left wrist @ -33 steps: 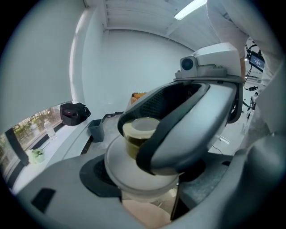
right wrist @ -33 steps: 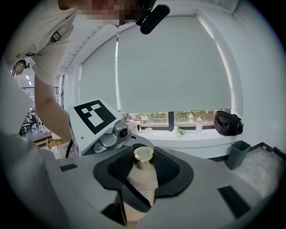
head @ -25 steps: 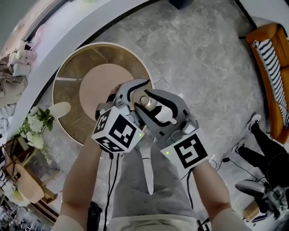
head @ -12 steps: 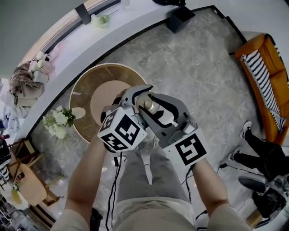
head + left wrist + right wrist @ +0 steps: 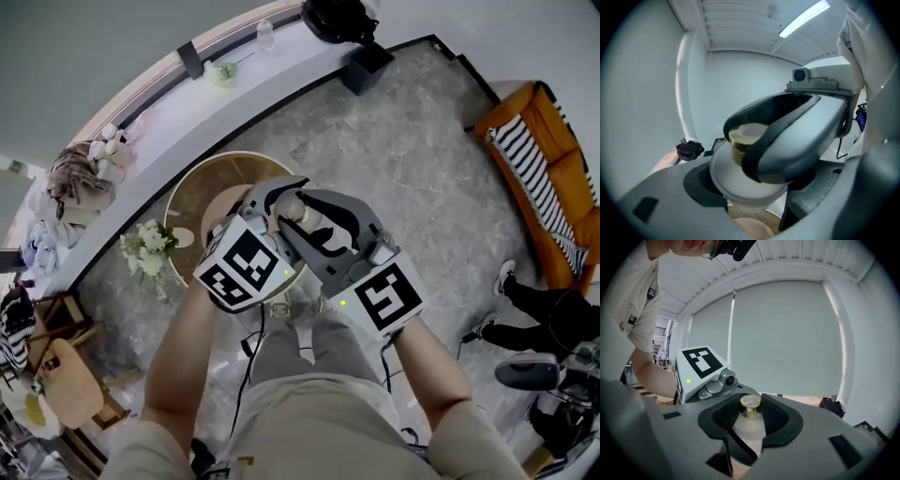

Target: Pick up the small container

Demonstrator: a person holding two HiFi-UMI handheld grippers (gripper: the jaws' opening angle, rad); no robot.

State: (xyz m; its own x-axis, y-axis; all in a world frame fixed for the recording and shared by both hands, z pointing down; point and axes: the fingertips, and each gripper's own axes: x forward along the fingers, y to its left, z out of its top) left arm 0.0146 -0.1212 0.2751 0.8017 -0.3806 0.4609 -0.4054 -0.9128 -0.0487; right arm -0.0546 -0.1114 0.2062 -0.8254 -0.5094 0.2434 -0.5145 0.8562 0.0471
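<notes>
Hanging above the round counter's [image 5: 199, 197] right edge, the small container [image 5: 740, 176] is clasped by both the left hand-held gripper [image 5: 274, 195] and the right hand-held gripper [image 5: 751, 414]. It is judged light, rigid, slippery and breakable; its frosted body below the gold cap [image 5: 750, 401] is best gripped.

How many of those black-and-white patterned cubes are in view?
2. The left cube rides on the left gripper, and the right cube rides on the right gripper. They sit side by side in the middle of the head view. No others show.
</notes>
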